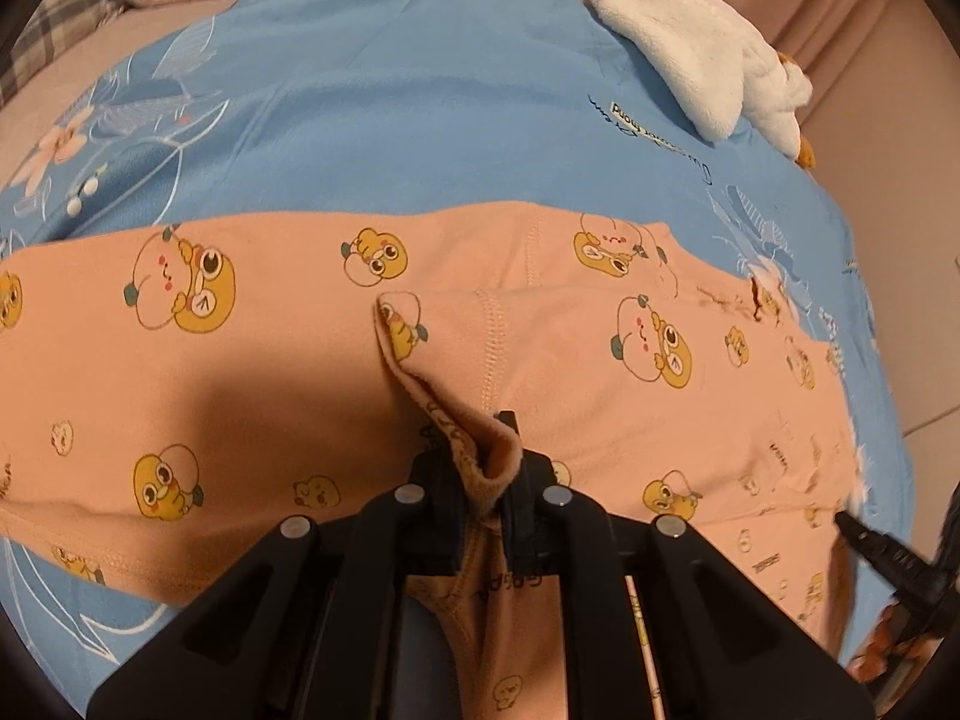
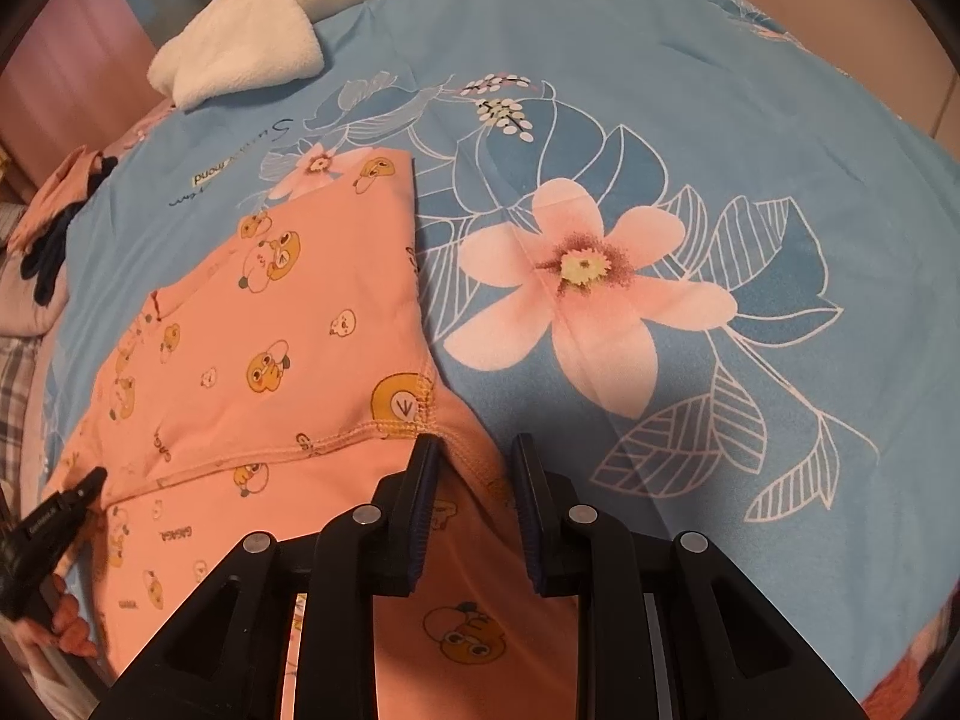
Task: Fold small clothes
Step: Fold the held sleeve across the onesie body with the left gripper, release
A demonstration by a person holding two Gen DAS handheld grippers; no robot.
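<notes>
A small peach garment [image 1: 600, 348] printed with yellow cartoon ducks lies spread on the blue floral bedspread [image 1: 420, 108]. My left gripper [image 1: 489, 468] is shut on a bunched fold of the garment and lifts it slightly above the rest. In the right wrist view the same garment [image 2: 270, 330] lies left of centre. My right gripper [image 2: 474, 480] is open, its jaws apart over the garment's near right edge, with no cloth pinched between them. The left gripper's tip [image 2: 84, 489] shows at the garment's left edge.
A white fleece item [image 1: 690, 48] lies at the far edge of the bedspread, also in the right wrist view [image 2: 252, 42]. A dark item and more peach cloth [image 2: 60, 222] sit at the left edge. A large pink flower print [image 2: 588, 294] marks bare bedspread [image 2: 750, 120] to the right.
</notes>
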